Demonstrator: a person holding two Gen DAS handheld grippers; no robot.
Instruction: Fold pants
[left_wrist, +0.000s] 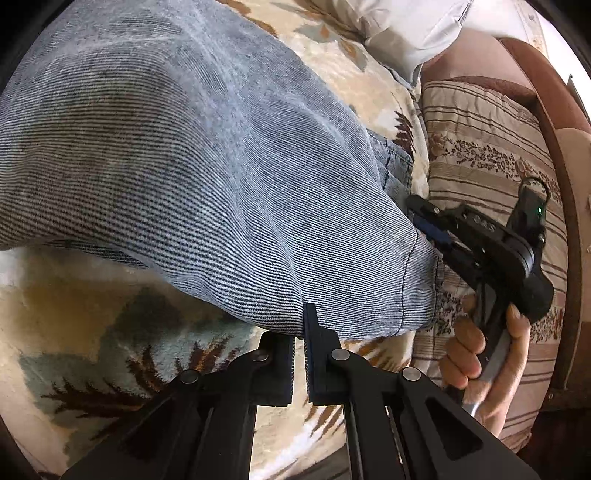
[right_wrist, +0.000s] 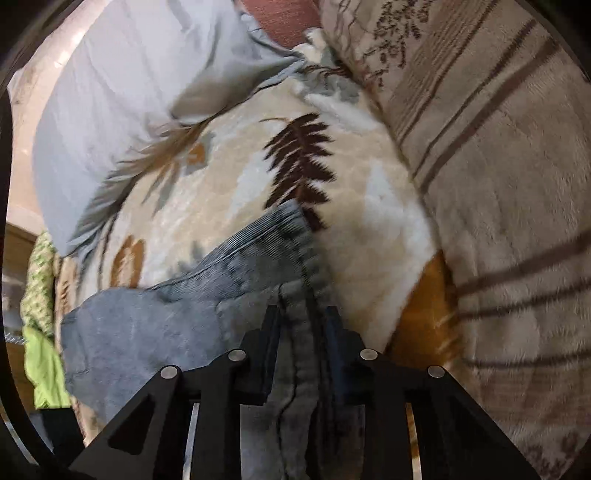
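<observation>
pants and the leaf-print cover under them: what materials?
Pants: likely washed denim, matte, from the fine diagonal ribbing and stitched hem. Leaf-print blanket: probably plush fleece, from its fuzzy, slightly shiny pile.

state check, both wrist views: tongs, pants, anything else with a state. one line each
left tongs: shut on the pants hem edge
right tongs: shut on a bunched seam of the pants
pants: light denim, lifted and draped between both tongs, not yet folded flat
blanket: leaf print, spread under the pants
pillow: pale, lying on the blanket's far end
</observation>
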